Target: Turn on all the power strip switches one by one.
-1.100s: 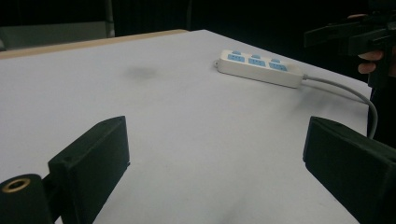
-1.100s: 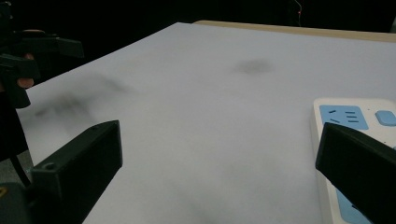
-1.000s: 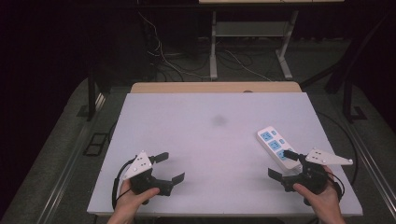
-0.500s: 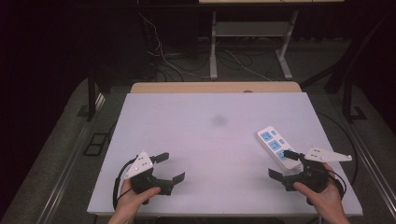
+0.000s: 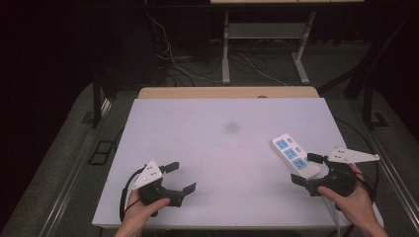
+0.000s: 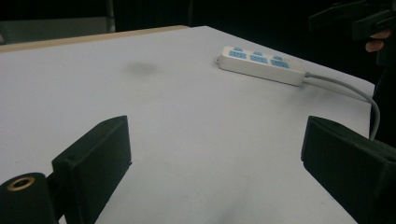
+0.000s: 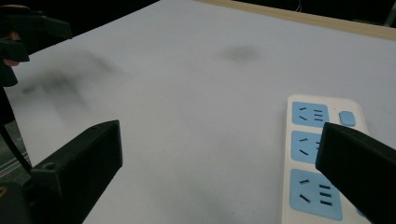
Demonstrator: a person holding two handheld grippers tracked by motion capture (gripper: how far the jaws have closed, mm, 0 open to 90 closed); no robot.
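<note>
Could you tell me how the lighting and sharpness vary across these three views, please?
High view: the white table is evenly lit, the surroundings nearly black. Left gripper view: the white power strip with blue sockets looks reasonably sharp, the near black jaws soft. Right gripper view: grey smudgy shadows mark the tabletop, and the jaws are blurred.

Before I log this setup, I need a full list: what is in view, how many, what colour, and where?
power strip: one, white with three blue sockets, right side of the table, grey cord trailing toward the near edge
table: one, white top with a dark smudge, wooden strip along the far edge
cables: several, on the floor behind the table
left gripper: one, black, open, near left
right gripper: one, black, open, beside the power strip
</note>
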